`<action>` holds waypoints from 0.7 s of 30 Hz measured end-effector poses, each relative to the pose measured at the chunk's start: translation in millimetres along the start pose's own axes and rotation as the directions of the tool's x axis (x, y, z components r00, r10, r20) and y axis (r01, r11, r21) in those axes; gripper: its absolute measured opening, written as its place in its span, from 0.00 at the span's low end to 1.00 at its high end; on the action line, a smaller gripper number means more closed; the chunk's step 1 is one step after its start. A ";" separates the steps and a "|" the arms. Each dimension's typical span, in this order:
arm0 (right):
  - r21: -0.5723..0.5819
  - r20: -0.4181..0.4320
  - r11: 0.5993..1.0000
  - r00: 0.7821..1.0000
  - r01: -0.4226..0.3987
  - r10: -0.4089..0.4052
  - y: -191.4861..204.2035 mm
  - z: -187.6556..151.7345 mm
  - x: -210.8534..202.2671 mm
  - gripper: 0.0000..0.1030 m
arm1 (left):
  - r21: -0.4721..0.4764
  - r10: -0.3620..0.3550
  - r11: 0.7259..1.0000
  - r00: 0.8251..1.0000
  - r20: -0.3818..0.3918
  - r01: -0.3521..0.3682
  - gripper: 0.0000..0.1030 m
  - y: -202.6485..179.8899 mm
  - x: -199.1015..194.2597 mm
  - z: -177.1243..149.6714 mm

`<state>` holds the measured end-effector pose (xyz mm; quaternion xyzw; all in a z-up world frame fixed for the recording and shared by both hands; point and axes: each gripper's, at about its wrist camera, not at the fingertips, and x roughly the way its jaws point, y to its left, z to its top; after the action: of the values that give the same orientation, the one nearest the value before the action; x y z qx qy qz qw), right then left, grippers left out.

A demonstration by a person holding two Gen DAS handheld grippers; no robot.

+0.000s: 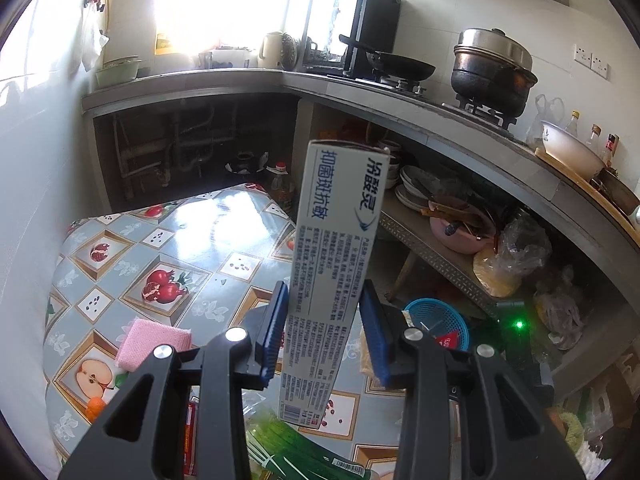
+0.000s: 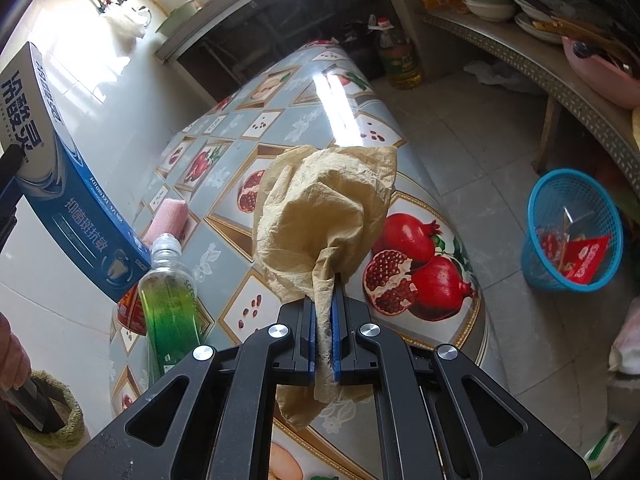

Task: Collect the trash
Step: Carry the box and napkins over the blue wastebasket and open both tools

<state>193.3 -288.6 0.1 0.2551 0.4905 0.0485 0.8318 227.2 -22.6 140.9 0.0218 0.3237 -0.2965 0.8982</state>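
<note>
Between our two grippers we count two pieces of trash, one in each. Our left gripper [image 1: 326,316] has its ribbed blue pads pressed on both long sides of one toothpaste box [image 1: 338,264], a slim rectangular carton of glossy card printed in grey and blue, held upright above the table [image 1: 120,248]. Our right gripper [image 2: 324,320] has its jaws drawn nearly together on a pinched fold of one crumpled paper towel [image 2: 320,216], tan, wrinkled and limp, bunched above the pads and hanging in a tail below them.

Under both lies a single table covered in shiny oilcloth patterned with pomegranates and apples. On it we see one pink sponge [image 1: 154,344] with a coarse woven face and one clear plastic bottle [image 2: 170,304] of green liquid, lying near the table's edge. On the tiled floor stands one round blue basket [image 2: 572,228] of plastic mesh, well apart from both grippers, with red wrappers inside.
</note>
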 end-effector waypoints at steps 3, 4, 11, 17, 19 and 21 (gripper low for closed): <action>0.034 0.043 0.999 0.999 -0.007 0.006 -12.0 1.1 -17.0 0.05 | 0.017 -0.042 0.999 0.999 -0.010 0.043 0.34 -11.8 3.2 8.5; 0.052 0.065 0.999 0.998 -0.008 0.005 -18.5 0.7 -26.1 0.05 | 0.025 -0.062 0.998 0.998 -0.017 0.062 0.34 -17.4 5.7 12.3; 0.237 0.208 0.970 0.973 0.047 -0.098 -94.5 -8.2 -91.5 0.05 | 0.058 -0.234 0.967 0.958 -0.167 0.246 0.34 -76.9 63.6 50.2; 0.474 0.260 0.877 0.940 0.077 -0.223 -188.5 -35.8 -134.4 0.05 | 0.098 -0.279 0.938 0.889 -0.363 0.334 0.34 -154.9 150.5 67.6; 0.533 0.250 0.843 0.938 0.073 -0.240 -215.4 -46.4 -135.4 0.05 | 0.093 -0.273 0.935 0.862 -0.428 0.342 0.34 -178.2 181.0 64.5; 0.572 0.232 0.817 0.941 0.073 -0.246 -235.6 -56.0 -130.6 0.05 | 0.079 -0.271 0.931 0.822 -0.501 0.356 0.34 -204.2 217.7 57.1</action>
<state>39.1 -514.6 -29.5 0.4475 0.3735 -0.2052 0.7862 281.8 -316.8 87.8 0.1173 0.5096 -0.4520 0.7226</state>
